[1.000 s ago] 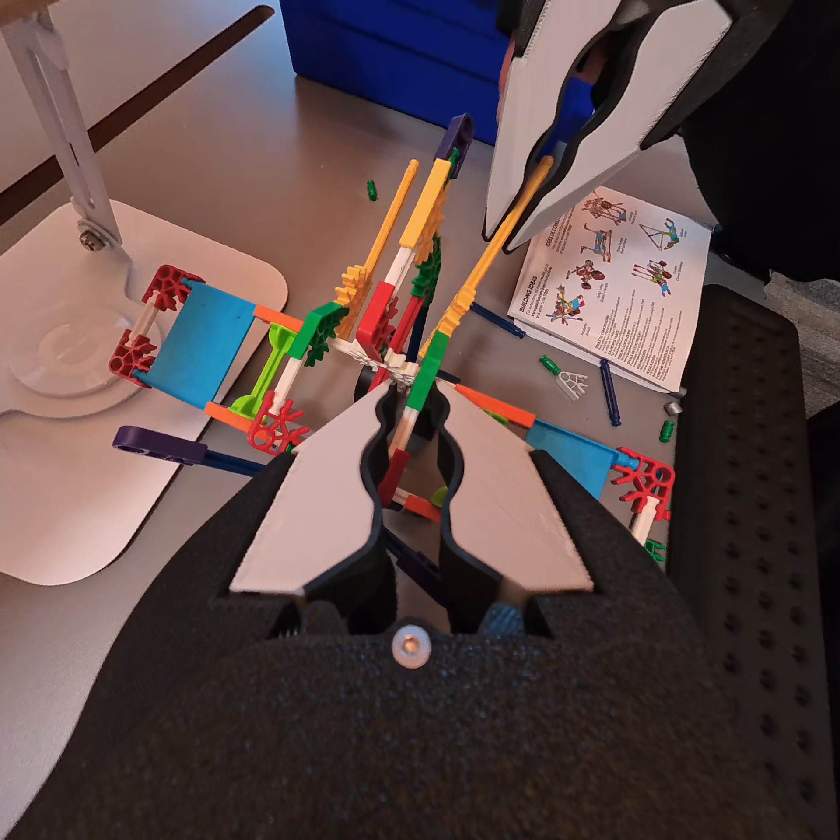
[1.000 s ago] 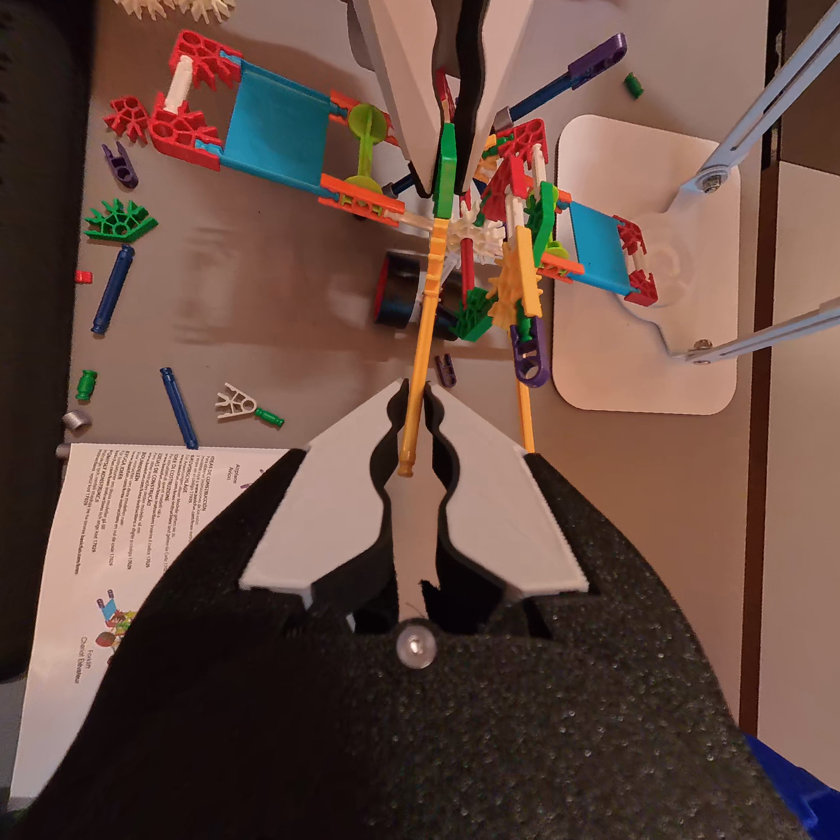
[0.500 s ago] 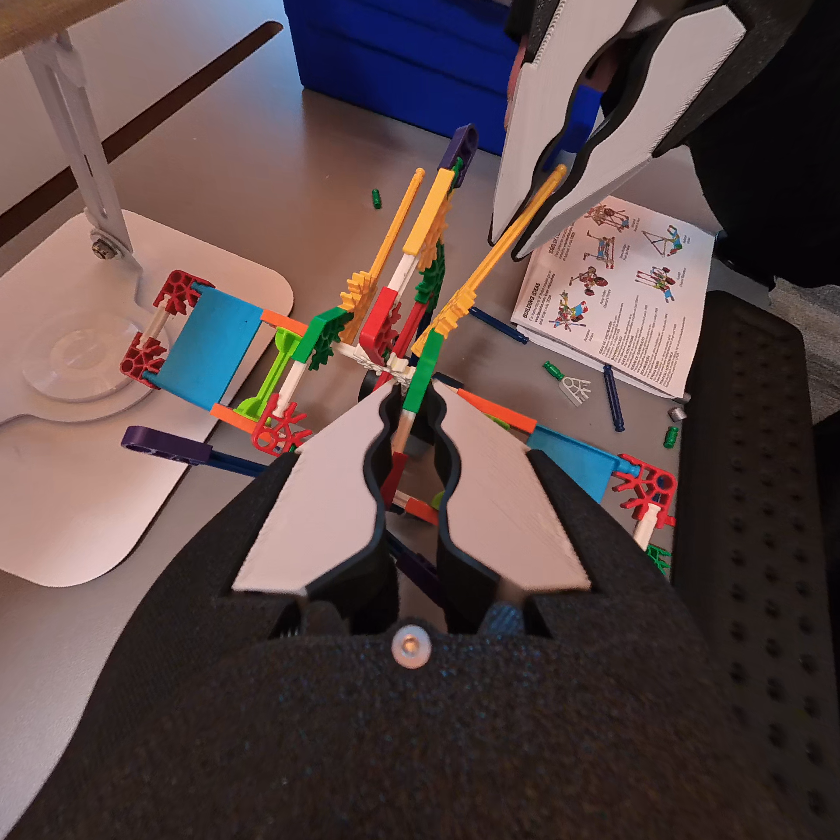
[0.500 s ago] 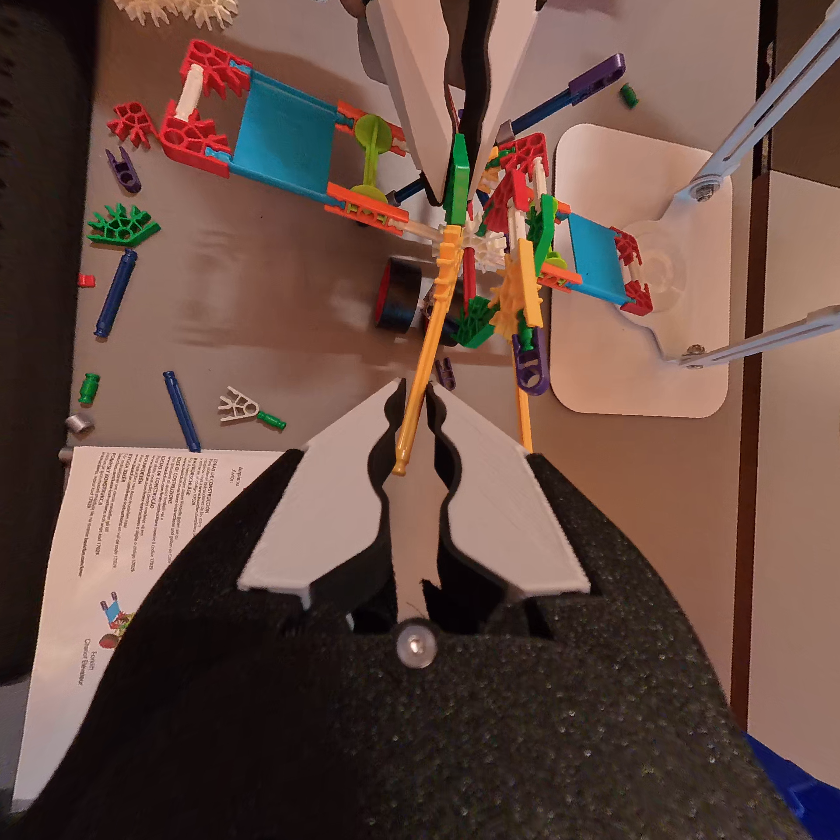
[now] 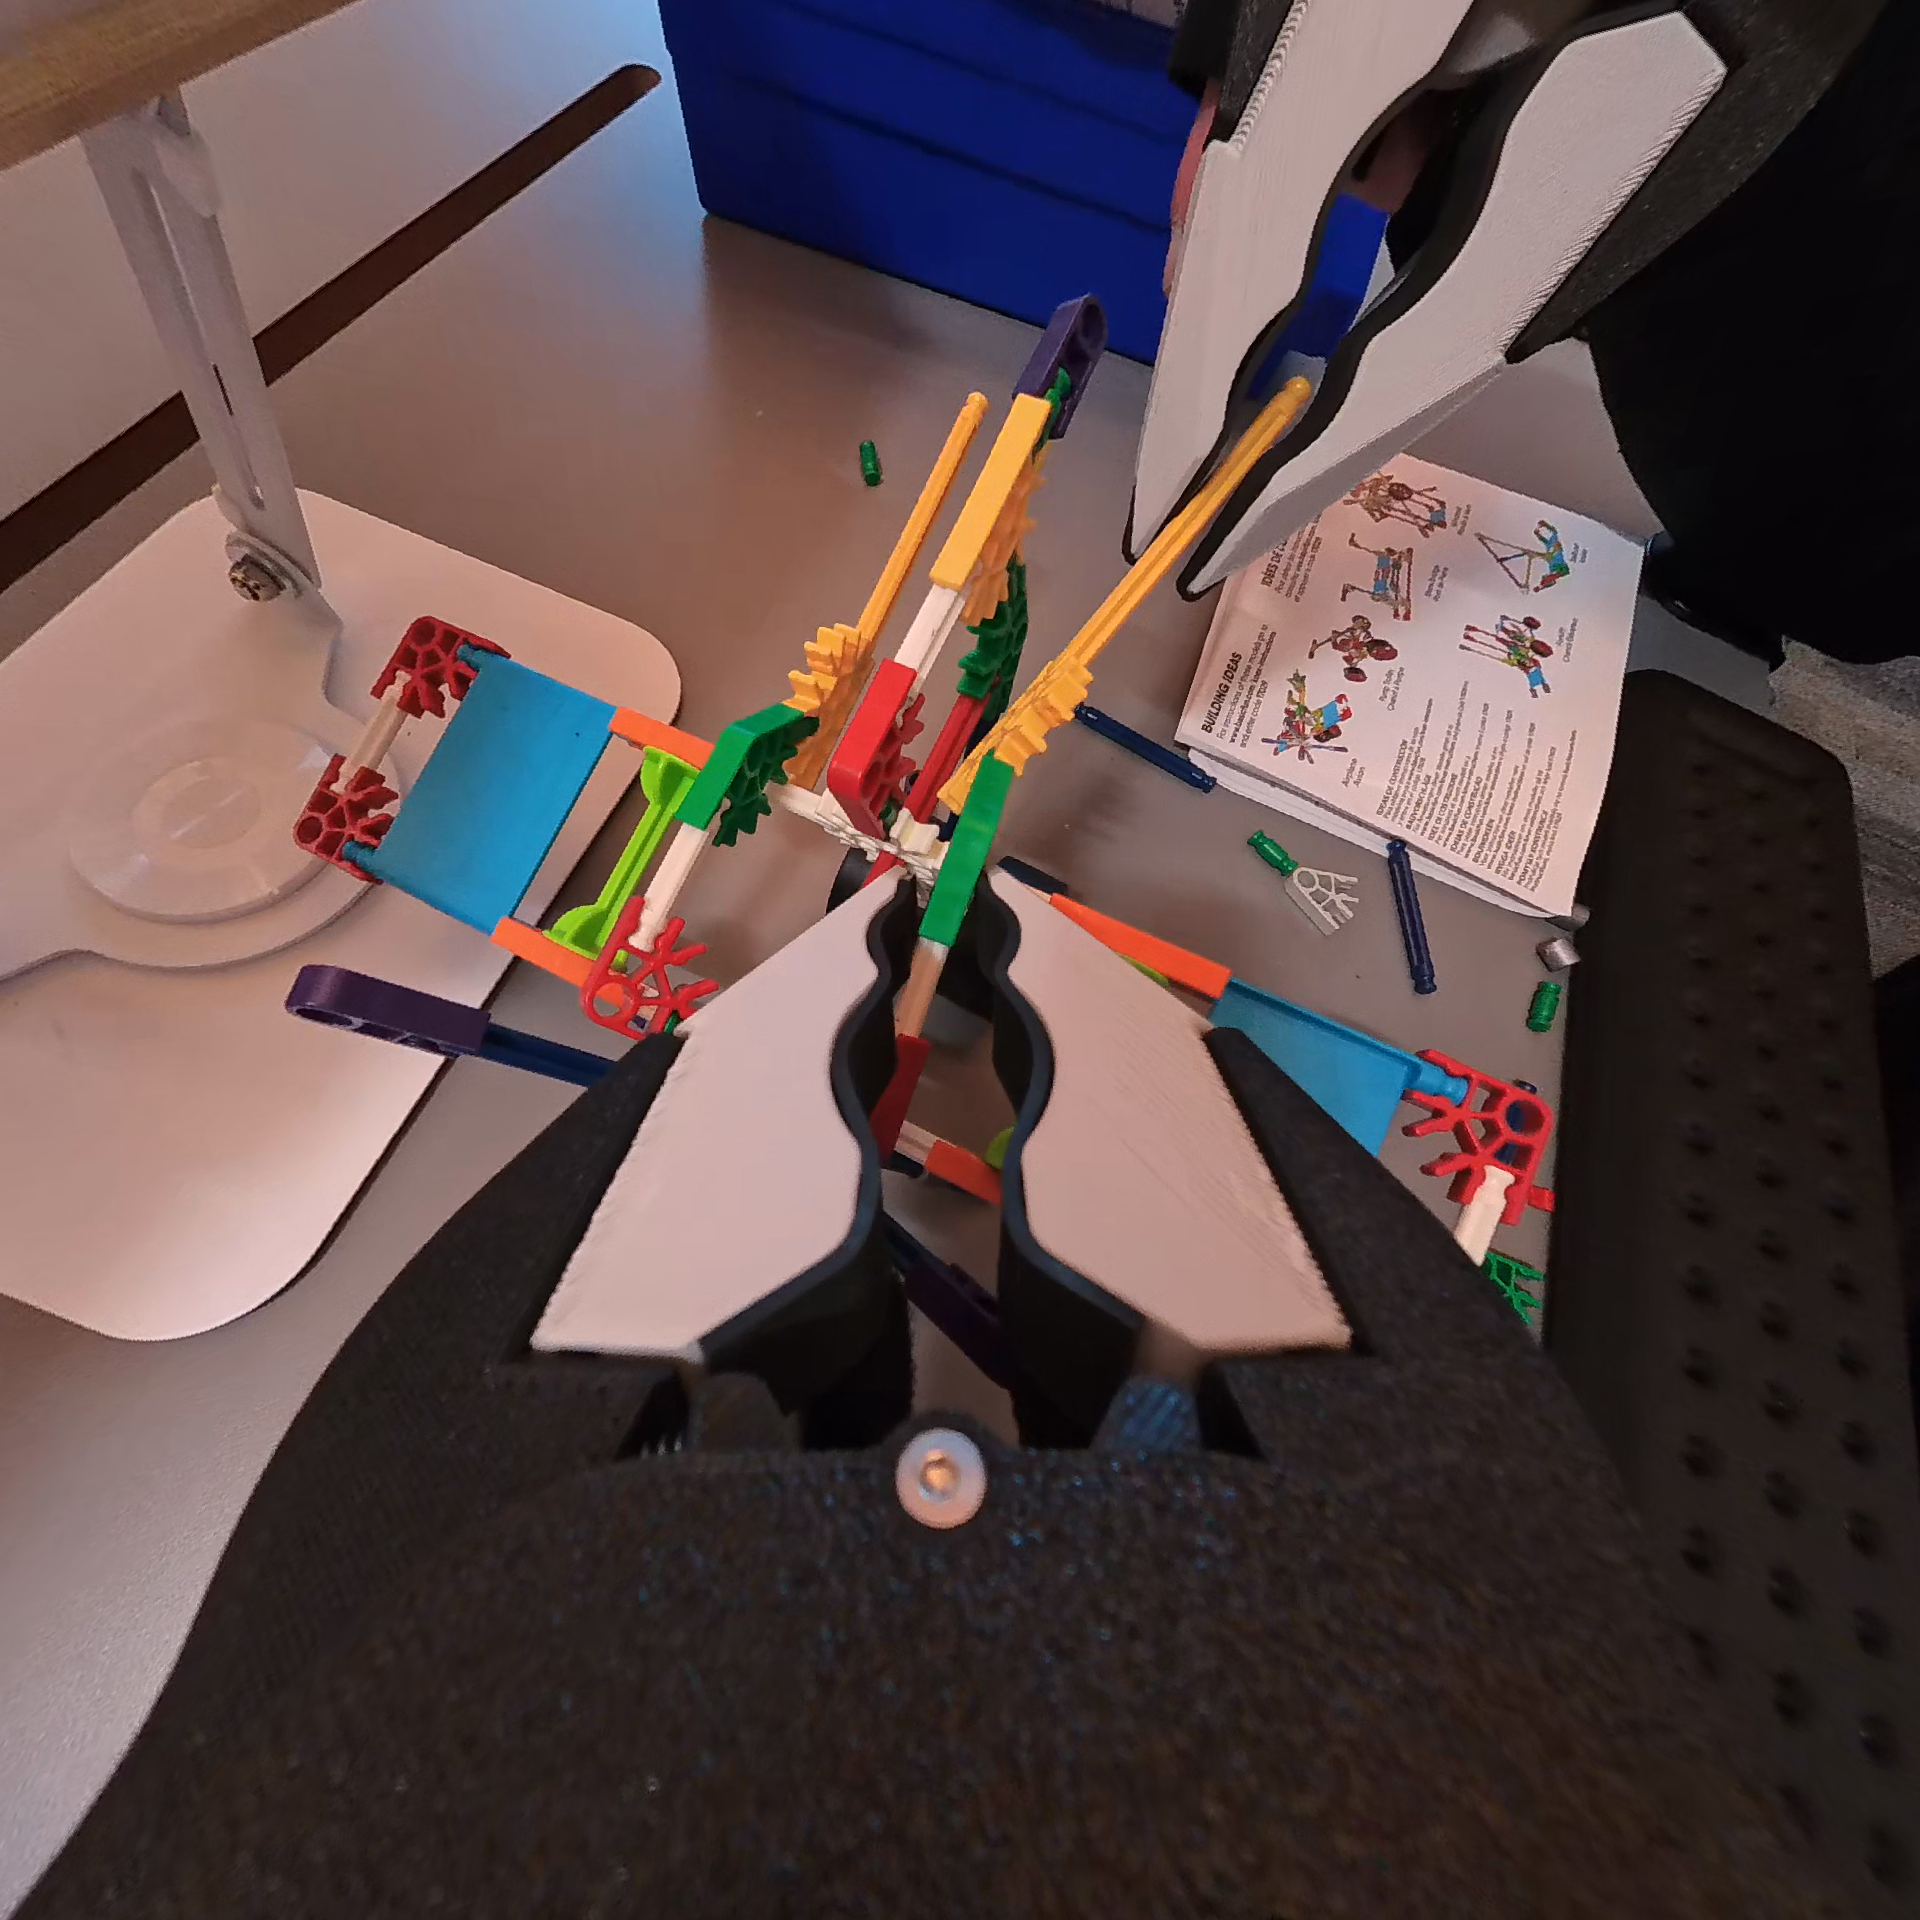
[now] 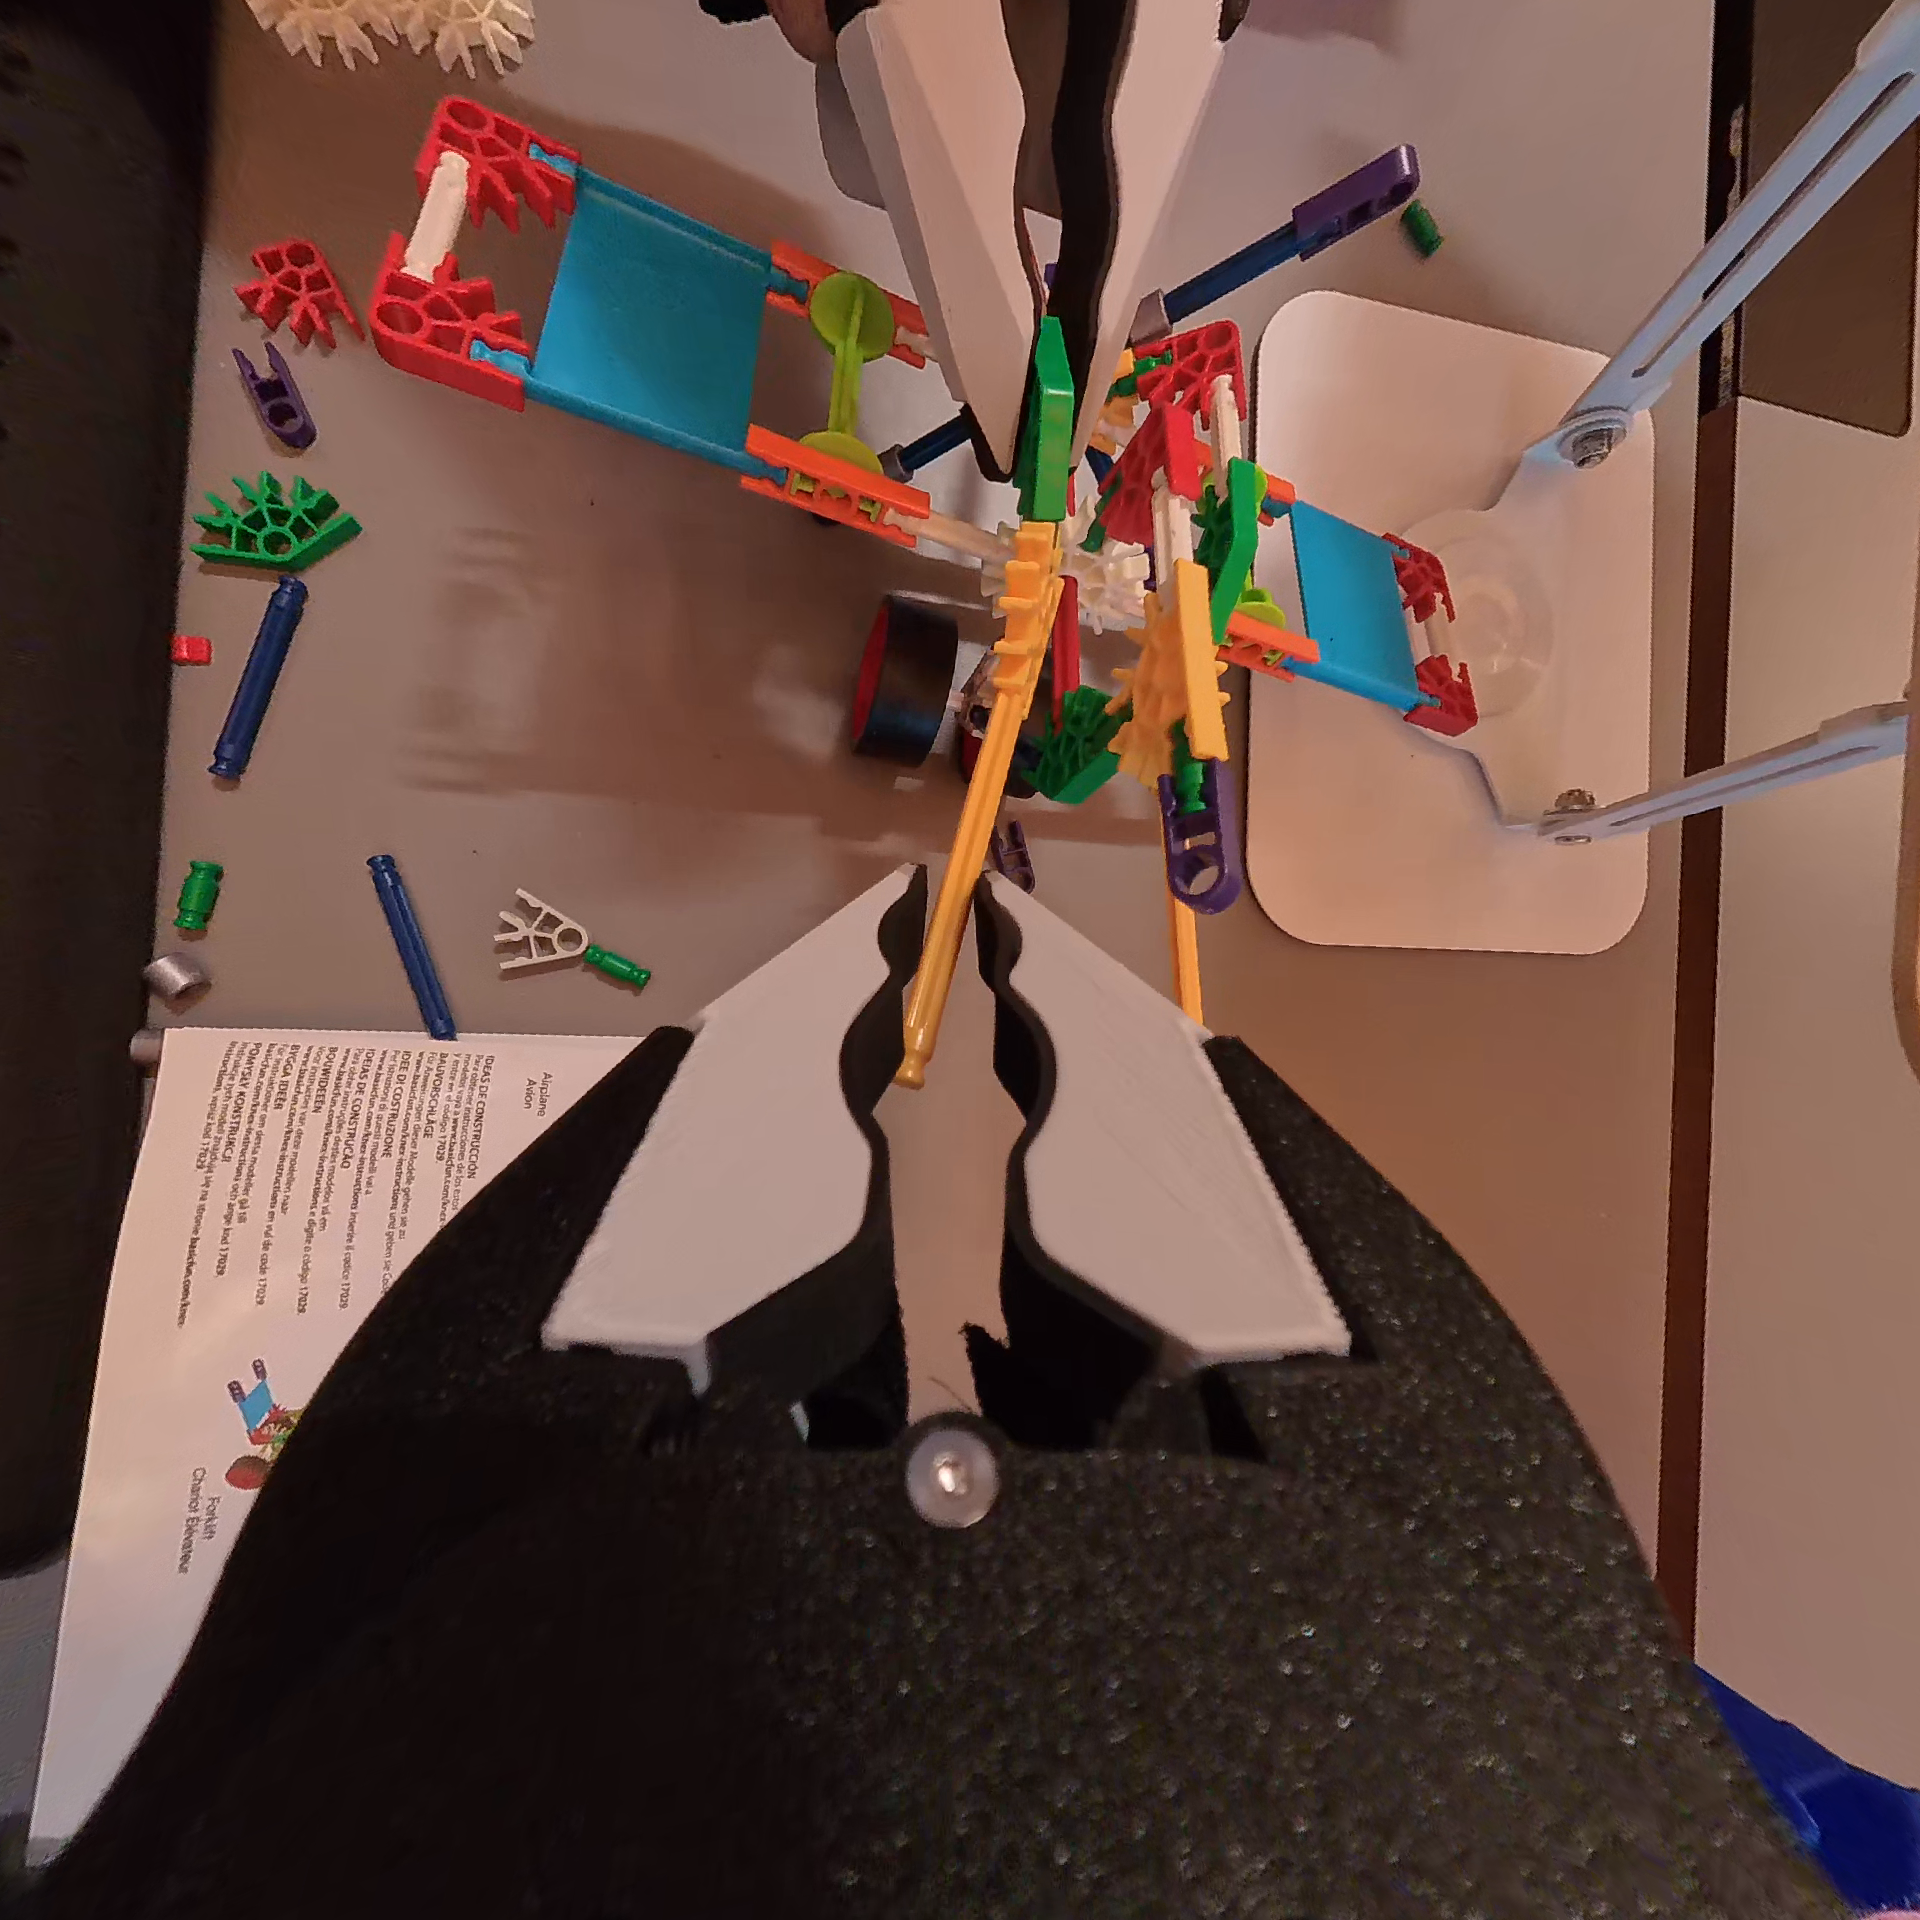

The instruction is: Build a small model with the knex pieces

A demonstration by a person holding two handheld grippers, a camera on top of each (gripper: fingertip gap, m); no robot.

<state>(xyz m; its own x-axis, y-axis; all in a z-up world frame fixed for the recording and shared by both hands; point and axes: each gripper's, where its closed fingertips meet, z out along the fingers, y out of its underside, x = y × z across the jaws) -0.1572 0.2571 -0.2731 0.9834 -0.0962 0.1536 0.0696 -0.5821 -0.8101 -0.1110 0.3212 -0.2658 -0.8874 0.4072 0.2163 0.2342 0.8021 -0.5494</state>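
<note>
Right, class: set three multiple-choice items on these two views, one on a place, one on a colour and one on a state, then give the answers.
1. Seen from the right wrist, the booklet lies:
A. at lower left, beside the right tool
B. on the white stand base
C. inside the blue bin

2. The rod in the right tool is:
A. blue
B. red
C. yellow

3. The left tool is:
A. open, clear of the model
B. shut on a green piece of the model
C. lying flat on the table

Answers:
1 A: the printed page shows on the table at the tool's left.
2 C: a yellow rod runs between the fingertips.
3 B: both fingers pinch the green piece in both views.
</note>
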